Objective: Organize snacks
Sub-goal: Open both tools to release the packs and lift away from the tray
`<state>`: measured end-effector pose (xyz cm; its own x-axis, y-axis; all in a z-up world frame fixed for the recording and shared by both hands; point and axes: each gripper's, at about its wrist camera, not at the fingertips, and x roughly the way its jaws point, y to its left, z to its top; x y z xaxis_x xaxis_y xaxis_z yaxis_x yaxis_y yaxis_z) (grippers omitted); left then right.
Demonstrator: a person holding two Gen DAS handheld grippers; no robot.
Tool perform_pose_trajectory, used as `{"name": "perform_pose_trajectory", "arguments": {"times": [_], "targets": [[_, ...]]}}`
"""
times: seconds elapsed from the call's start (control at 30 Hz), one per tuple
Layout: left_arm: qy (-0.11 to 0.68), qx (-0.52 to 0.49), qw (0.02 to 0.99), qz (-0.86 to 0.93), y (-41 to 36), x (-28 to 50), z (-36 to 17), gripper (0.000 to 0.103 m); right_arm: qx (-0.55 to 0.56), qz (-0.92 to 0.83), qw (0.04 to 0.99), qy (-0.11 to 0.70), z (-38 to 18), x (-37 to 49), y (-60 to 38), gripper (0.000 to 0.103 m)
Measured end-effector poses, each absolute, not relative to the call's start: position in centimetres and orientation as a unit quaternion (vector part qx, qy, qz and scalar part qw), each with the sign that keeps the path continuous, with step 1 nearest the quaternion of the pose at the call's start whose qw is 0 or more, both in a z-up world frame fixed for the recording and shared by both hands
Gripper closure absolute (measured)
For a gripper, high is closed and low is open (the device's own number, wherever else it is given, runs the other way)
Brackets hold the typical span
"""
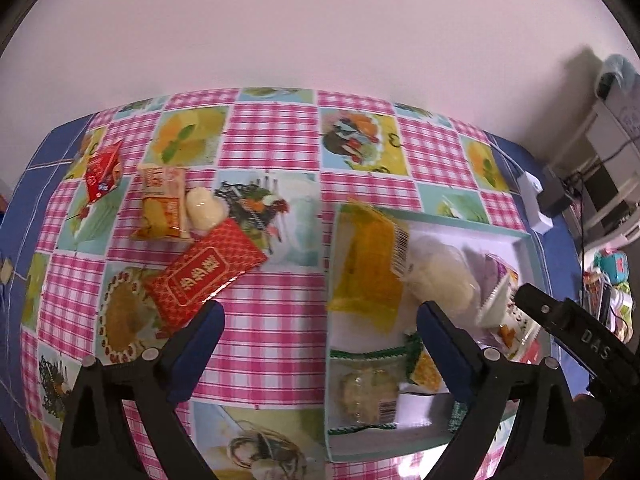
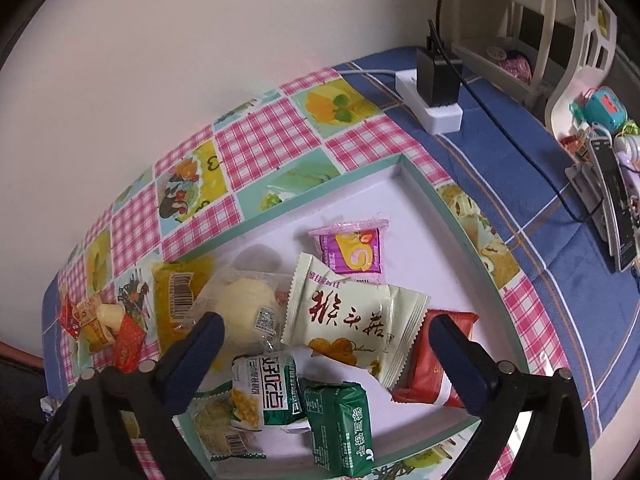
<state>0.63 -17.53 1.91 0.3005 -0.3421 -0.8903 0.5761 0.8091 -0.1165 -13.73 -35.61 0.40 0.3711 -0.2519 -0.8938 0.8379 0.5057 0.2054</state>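
1. The tray (image 2: 416,184) is the landmark: most snacks already lie inside it, the cream packet (image 2: 352,316) near its middle
2. Four snacks sit well outside the tray's left wall: red patterned packet (image 1: 206,276) nearest, then orange packet (image 1: 162,204), pale bun (image 1: 204,210) and small red packet (image 1: 102,176)
3. Left gripper (image 1: 320,312) hangs over the cloth just left of the tray wall, fingers wide apart, nothing between them
4. Right gripper (image 2: 326,324) hovers over the tray, fingers spread, empty
5. I'd carry the left one to the red patterned packet, straddle its narrow width, then close
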Motion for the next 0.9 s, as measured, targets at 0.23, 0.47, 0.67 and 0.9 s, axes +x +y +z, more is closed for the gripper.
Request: {"name": "perform_pose_trajectory", "arguments": {"times": [0.23,0.47,0.67,0.9], "targets": [[0.513,0.119,0.805,-0.271,-16.9,1.2,1.9,0.006,0.330,-0.367,0.757,0.428,0.8,-13.5,-35.4,0.000],[0.504,0.122,0.808,-0.279,-17.2,0.8,2.3,0.006,0.324,-0.366,0.755,0.437,0.8,-13.3,-35.1,0.000],[0.500,0.130,0.808,-0.283,-17.6,0.4,2.6,0.006,0.319,-0.357,0.758,0.443,1.0,-12.9,-34.6,0.000],[0.507,0.111,0.800,-0.302,-17.4,0.5,2.9,0.006,0.316,-0.359,0.762,0.436,2.0,-12.5,-33.6,0.000]]}}
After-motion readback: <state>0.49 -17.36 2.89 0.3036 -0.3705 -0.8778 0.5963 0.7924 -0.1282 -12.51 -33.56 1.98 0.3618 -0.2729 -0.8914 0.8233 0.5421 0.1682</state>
